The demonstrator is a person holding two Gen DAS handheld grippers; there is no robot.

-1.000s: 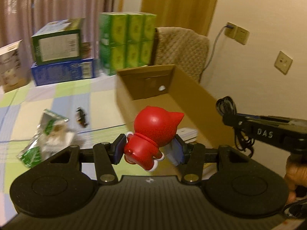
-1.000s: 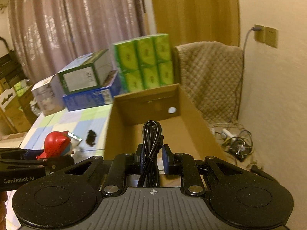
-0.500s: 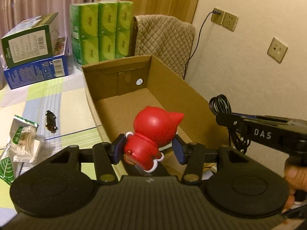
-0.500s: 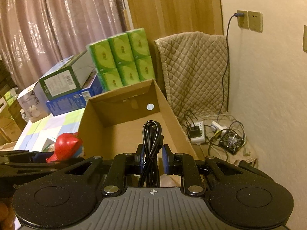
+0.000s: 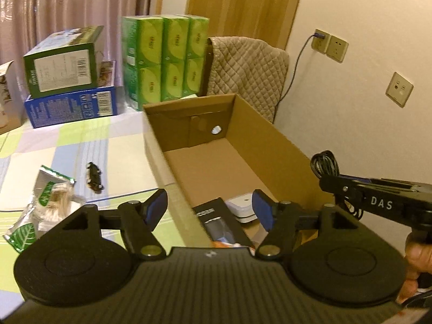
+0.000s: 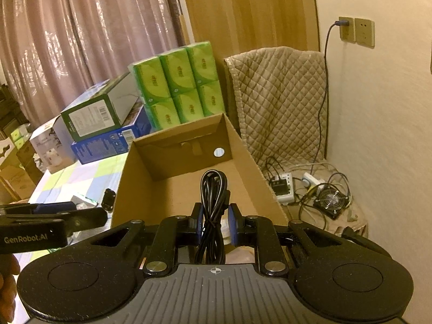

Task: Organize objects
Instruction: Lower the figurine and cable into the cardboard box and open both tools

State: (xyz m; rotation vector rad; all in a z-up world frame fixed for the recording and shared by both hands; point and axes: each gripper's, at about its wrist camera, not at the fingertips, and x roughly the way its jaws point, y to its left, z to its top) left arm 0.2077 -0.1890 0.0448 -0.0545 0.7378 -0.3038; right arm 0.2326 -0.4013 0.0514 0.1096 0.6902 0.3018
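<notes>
This is a room in a home, used partly for storage. Long pinkish curtains (image 6: 67,54) hang along the back, beside a wooden door (image 6: 251,13). A chair draped in a quilted beige cover (image 6: 280,102) stands against a cream wall with wall sockets (image 6: 356,31). On the floor near it lie a power strip (image 6: 283,186), loose wires and a small fan (image 6: 333,199). A bundle of green tissue packs (image 5: 164,59), stacked product boxes (image 5: 67,78) and an open cardboard box (image 5: 229,145) sit on a surface covered with a checked cloth (image 5: 67,140).
</notes>
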